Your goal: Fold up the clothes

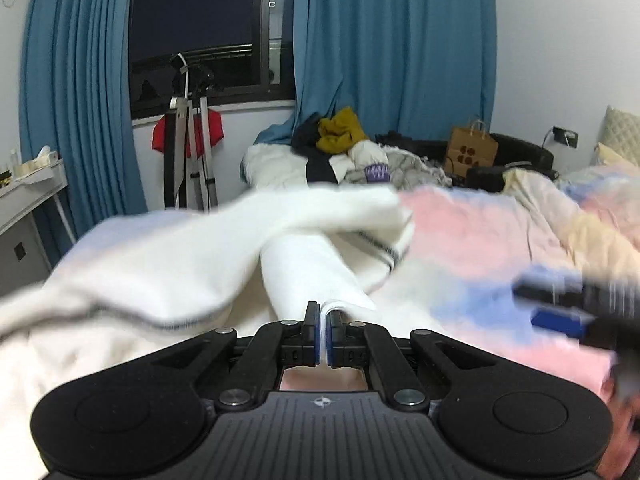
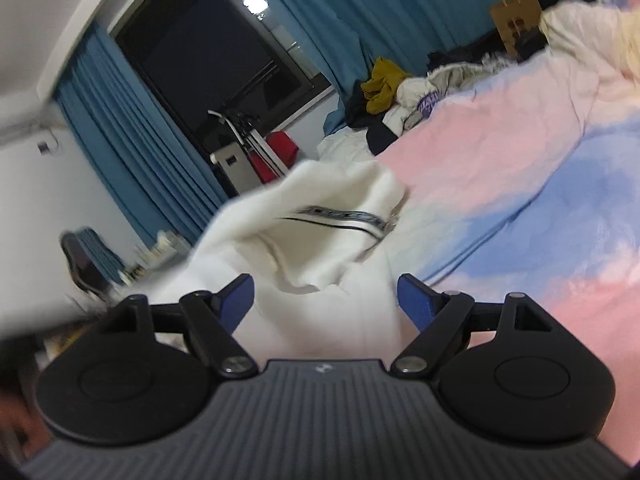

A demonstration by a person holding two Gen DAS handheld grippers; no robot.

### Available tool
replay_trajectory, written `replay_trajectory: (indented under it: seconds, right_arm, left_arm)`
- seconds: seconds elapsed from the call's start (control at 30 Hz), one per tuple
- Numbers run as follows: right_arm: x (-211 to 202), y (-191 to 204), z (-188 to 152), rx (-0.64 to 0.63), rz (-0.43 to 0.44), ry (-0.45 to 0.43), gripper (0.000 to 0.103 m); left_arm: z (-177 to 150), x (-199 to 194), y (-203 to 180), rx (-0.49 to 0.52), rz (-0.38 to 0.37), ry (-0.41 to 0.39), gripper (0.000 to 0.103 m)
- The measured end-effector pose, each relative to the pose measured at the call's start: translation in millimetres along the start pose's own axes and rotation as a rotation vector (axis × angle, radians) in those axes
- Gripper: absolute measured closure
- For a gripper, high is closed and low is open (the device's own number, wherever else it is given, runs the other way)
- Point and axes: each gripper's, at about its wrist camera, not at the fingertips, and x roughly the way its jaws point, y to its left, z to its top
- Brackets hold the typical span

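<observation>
On bed (image 1: 480, 240), left hand-held gripper (image 1: 324, 320) pinching white garment (image 1: 168, 264)

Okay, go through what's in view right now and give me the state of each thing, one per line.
Left gripper: shut on white garment.
Right gripper: open, holding nothing.
White garment: lifted, partly unfolded, over the bed.
Curtains: drawn apart, window uncovered.
Clothes pile: heaped, unfolded.
Paper bag: upright.

My right gripper (image 1: 568, 312) is a motion-blurred smear at the frame edge; the white garment (image 1: 168, 256) blurs leftward, cut off.
</observation>
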Motion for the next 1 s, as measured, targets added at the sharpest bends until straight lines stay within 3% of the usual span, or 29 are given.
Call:
replay_trajectory:
  seconds: [0.13,0.23,0.33,0.57,0.63,0.73,0.77,0.83,1.0]
  right_arm:
    - [-10.8,-16.4,-10.2,0.168,-0.015,0.069,0.021]
    - [-11.3,-32.7,-20.0,0.267,-0.084,0.155,0.021]
    - [-8.9,-42.6,-36.2,0.389,-0.063,0.234,0.021]
    - [31.4,-26.6,-59.3,0.258,-0.127,0.360,0.021]
    - [45.1,-16.8,-61.1,0.177,-0.127,0.374,0.032]
    - [60.8,-1.4,-62.2,0.029,-0.165,0.395,0.071]
    - [62.9,0.6,-62.0,-0.008,-0.191,0.398,0.078]
    - [55.4,0.3,-55.1,-0.011,-0.211,0.355,0.081]
    - [11.0,12.4,-4.6,-0.032,-0.231,0.101,0.083]
  left_arm:
    - [-51.6,-10.9,2.5,-0.091,0.017,0.008,0.100]
    - [-59.1,-15.7,15.6,-0.189,0.018,0.004,0.100]
    - [-53.3,-14.5,26.2,-0.239,0.009,0.004,0.100]
    - [-55.4,-6.6,33.5,-0.274,0.005,0.012,0.099]
    - [-54.7,-3.2,33.5,-0.269,0.007,0.008,0.099]
    - [-56.9,-2.0,32.4,-0.270,0.012,0.013,0.099]
    - [-57.7,-2.3,33.1,-0.275,0.010,0.017,0.099]
    - [-59.4,-2.7,34.1,-0.289,-0.004,0.025,0.098]
    - [-62.7,-8.9,17.1,-0.236,-0.100,0.015,0.090]
